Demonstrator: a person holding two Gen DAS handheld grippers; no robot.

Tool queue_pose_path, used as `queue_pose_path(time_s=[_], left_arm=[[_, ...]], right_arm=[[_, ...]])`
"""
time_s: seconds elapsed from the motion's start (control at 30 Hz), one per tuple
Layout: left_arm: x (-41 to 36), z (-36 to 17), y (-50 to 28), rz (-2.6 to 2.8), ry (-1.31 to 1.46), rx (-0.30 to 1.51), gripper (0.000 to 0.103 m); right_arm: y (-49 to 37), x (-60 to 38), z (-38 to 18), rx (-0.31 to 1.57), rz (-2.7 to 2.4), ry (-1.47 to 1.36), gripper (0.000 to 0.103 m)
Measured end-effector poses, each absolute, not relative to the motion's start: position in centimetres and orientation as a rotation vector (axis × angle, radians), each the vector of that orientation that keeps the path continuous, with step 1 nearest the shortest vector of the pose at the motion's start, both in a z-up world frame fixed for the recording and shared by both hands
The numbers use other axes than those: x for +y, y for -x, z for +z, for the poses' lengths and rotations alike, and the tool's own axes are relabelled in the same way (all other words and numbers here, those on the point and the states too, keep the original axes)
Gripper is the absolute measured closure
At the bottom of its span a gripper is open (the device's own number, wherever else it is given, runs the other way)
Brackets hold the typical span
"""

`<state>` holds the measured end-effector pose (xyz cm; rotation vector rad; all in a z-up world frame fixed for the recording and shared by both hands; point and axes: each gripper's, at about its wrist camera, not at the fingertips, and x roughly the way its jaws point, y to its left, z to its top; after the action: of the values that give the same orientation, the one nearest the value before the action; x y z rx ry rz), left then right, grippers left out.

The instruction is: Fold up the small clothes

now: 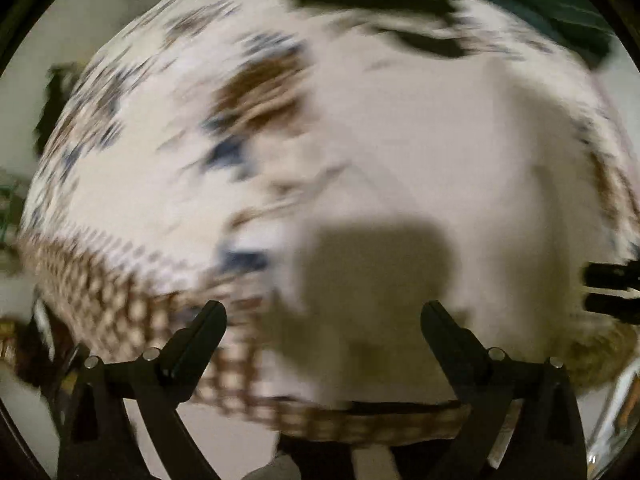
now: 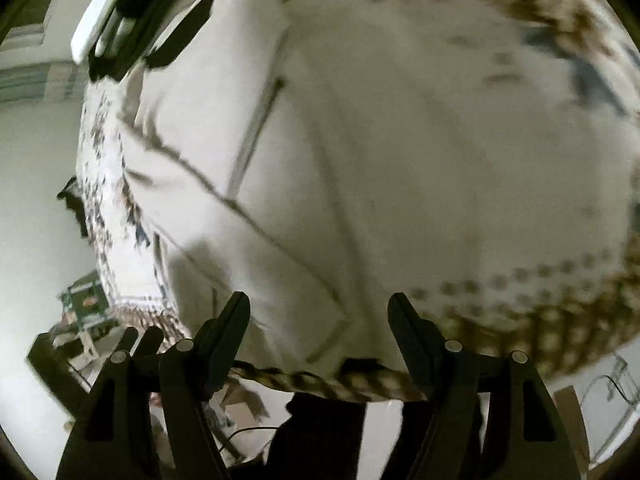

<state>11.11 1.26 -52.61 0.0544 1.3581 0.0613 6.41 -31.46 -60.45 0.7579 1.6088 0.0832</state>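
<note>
Both views are pretty smeared, so take this loosely. Your left claw (image 1: 323, 314) has its jaws spread wide with nothing between them, hovering over a patterned tablecloth (image 1: 168, 152) that covers the bench. Your right claw (image 2: 319, 306) is spread apart too, also not gripping anything. The thing you're folding, a pale cream garment (image 2: 360, 152), lies flat across the bench right ahead of the right claw, with dark seam lines running diagonally over it. In the left view it's the plain pale patch (image 1: 440, 140) on the cloth, with a blocky shadow (image 1: 372, 264) falling on it. There's a dark green cloth (image 1: 560, 4) at the far edge.
</note>
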Motion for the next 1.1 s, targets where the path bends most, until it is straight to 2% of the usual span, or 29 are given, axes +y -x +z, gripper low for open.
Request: queue_pose_path(time_s=[0.1, 0.13, 0.17, 0.2, 0.33, 0.43, 0.5, 0.57, 0.6, 0.63, 0.67, 0.7, 0.73, 0.77, 0.9, 0.93, 0.97, 1.1], left_arm=[[5.6, -53.9, -11.0, 0.146, -0.006, 1.382, 0.004], [6.7, -54.2, -10.9, 0.164, 0.015, 1.388, 0.004], [7.8, -54.5, -10.7, 0.175, 0.044, 1.398, 0.004], [8.2, -54.8, -10.8, 0.176, 0.064, 1.408, 0.004], [9.6, -56.4, -10.3, 0.146, 0.158, 1.464, 0.004], [9.5, -58.0, -9.8, 0.099, 0.187, 1.512, 0.004], [9.0, -59.4, -9.6, 0.058, 0.213, 1.558, 0.004], [8.5, -60.7, -9.5, 0.027, 0.223, 1.592, 0.006], [8.3, -61.0, -9.7, 0.021, 0.227, 1.6, 0.008], [8.2, -61.3, -9.7, 0.017, 0.236, 1.6, 0.02], [8.2, -61.3, -9.7, 0.014, 0.244, 1.593, 0.044], [8.2, -61.1, -9.6, 0.006, 0.249, 1.576, 0.058], [8.2, -60.9, -9.3, 0.001, 0.249, 1.569, 0.082], [8.3, -60.7, -9.2, -0.009, 0.26, 1.559, 0.092], [9.6, -59.3, -8.9, -0.017, 0.298, 1.525, 0.098], [9.9, -58.9, -8.8, -0.022, 0.301, 1.521, 0.099], [10.2, -58.6, -9.0, -0.023, 0.302, 1.52, 0.099], [12.5, -57.9, -8.2, -0.03, 0.295, 1.505, 0.099]], right_arm=[[-7.5, -28.7, -63.4, 1.685, 0.131, -0.672, 0.033], [-8.0, -27.9, -63.7, 1.713, 0.143, -0.655, 0.053], [-8.0, -27.3, -64.2, 1.735, 0.15, -0.638, 0.084], [-7.6, -26.9, -64.3, 1.724, 0.141, -0.617, 0.096], [-6.7, -27.5, -62.5, 1.661, 0.051, -0.505, 0.096], [-6.3, -27.4, -63.0, 1.711, 0.075, -0.518, 0.095], [-6.3, -28.0, -62.8, 1.742, 0.072, -0.569, 0.084], [-5.4, -30.1, -62.5, 1.715, 0.027, -0.63, 0.063], [-4.9, -31.2, -62.1, 1.698, -0.003, -0.669, 0.06], [-4.4, -32.0, -62.0, 1.692, -0.026, -0.694, 0.058], [-3.7, -32.9, -62.0, 1.695, -0.056, -0.728, 0.058], [-2.9, -33.7, -62.3, 1.705, -0.079, -0.76, 0.058], [-2.2, -34.2, -63.0, 1.719, -0.086, -0.786, 0.058], [-1.7, -34.5, -63.7, 1.74, -0.093, -0.808, 0.058], [-0.4, -33.8, -66.4, 1.783, -0.059, -0.919, 0.058], [-0.2, -33.7, -66.3, 1.764, -0.059, -0.937, 0.07], [0.0, -33.5, -66.1, 1.74, -0.069, -0.937, 0.1], [1.2, -34.3, -64.5, 1.689, -0.191, -0.871, 0.101]])
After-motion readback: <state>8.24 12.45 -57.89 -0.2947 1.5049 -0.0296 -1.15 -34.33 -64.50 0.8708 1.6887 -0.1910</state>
